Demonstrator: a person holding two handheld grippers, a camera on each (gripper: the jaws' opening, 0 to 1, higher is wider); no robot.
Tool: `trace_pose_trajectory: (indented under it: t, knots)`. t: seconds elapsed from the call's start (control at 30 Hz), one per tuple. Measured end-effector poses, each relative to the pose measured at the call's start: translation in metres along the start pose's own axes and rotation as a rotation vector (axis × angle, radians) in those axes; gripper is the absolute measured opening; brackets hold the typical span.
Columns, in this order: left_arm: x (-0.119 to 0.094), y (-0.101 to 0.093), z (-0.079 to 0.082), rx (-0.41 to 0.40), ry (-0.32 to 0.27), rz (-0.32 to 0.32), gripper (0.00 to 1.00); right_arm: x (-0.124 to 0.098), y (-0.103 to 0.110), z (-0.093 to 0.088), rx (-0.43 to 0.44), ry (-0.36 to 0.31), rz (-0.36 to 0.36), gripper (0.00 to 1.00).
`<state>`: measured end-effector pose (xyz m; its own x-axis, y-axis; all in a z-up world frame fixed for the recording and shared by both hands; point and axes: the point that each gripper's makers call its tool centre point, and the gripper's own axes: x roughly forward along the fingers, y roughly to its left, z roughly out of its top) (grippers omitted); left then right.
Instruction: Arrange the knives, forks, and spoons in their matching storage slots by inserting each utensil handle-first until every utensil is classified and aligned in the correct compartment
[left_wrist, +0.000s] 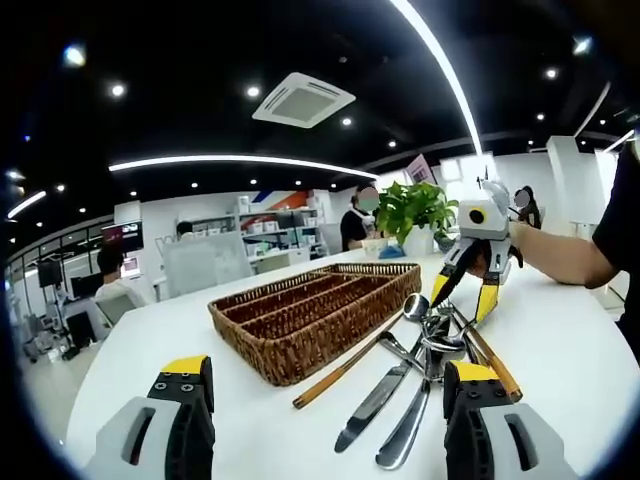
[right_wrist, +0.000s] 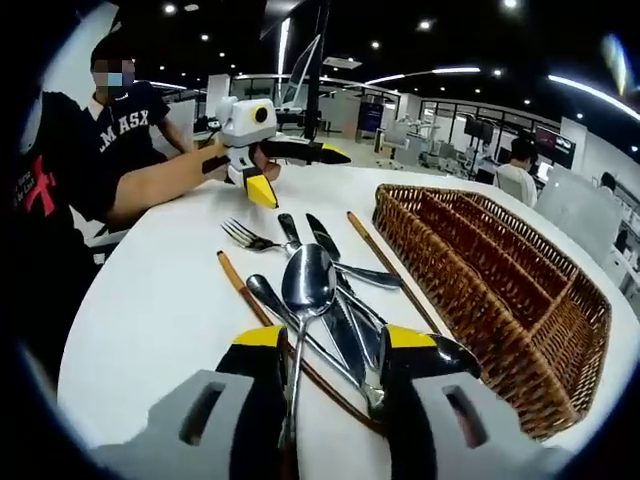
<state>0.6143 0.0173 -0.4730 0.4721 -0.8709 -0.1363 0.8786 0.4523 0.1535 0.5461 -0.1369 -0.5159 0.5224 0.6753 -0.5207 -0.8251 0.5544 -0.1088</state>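
- Lying across a white table, a woven wicker tray sits left of centre in the left gripper view, with bare tabletop all round it and a broad open stretch toward the near edge.
- That tray is split by long dividers into narrow lengthwise slots, and every slot I can see into holds no cutlery.
- Right of the tray, a loose pile of cutlery lies on the table, close beside the tray's near corner but not in it.
- Counting in the right gripper view: one fork, at least two knives, and several spoons overlapping so tightly that I cannot give a firm count; a few thin wooden sticks lie among them.
- The left gripper hovers low over the table with its jaws set wide apart and nothing between them, the tray straight ahead.
- The right gripper shows at the bottom of its own view, jaws narrowed on the handle of one spoon, whose bowl points away over the pile.
- In the left gripper view that same right gripper reaches down from the right, tips into the far end of the pile, held by a person's hand with the forearm stretching off to the right edge.
- In the right gripper view the left gripper appears at the upper left, held by a bare forearm, well apart from the pile.
- The tray takes the right side of that view, its near long wall just beside the cutlery.
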Motion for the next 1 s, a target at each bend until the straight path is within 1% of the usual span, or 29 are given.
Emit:
trace_pose_trajectory:
  t: [0.07,0.1,0.2,0.3,0.37,0.47,0.6,0.7,0.83,0.87,1.0]
  knots:
    - [0.000,0.000,0.000,0.000,0.001,0.000,1.00,0.001,0.002,0.000,0.009,-0.005,0.005,0.33]
    - [0.000,0.000,0.000,0.001,0.001,0.000,1.00,0.003,0.004,-0.001,0.017,0.002,0.014,0.33]
    - [0.000,-0.001,0.000,0.003,0.001,0.001,1.00,0.007,0.009,-0.003,0.002,0.022,0.022,0.31]
    - [0.000,-0.001,0.002,0.005,-0.004,0.001,1.00,0.008,0.008,-0.006,-0.010,0.043,0.012,0.25]
    - [-0.001,-0.001,0.002,0.004,-0.007,0.001,1.00,0.008,0.009,-0.007,-0.001,0.046,0.018,0.22]
    - [-0.001,-0.001,0.003,0.001,-0.010,0.002,1.00,0.008,0.013,-0.008,-0.006,0.057,0.033,0.16]
    - [-0.001,0.000,0.003,0.000,-0.009,0.002,1.00,0.009,0.015,-0.009,-0.013,0.069,0.040,0.14]
    - [-0.001,-0.001,0.002,0.002,-0.008,0.001,1.00,0.010,0.019,-0.009,-0.009,0.065,0.059,0.10]
    - [-0.001,-0.001,0.004,0.005,-0.011,0.001,1.00,0.012,0.021,-0.009,-0.010,0.068,0.071,0.11]
    - [-0.002,-0.001,0.004,0.003,-0.014,0.002,1.00,0.012,0.021,-0.009,-0.015,0.069,0.074,0.11]
    - [-0.002,0.000,0.004,0.003,-0.013,0.004,1.00,0.017,0.023,-0.007,-0.082,0.082,0.069,0.09]
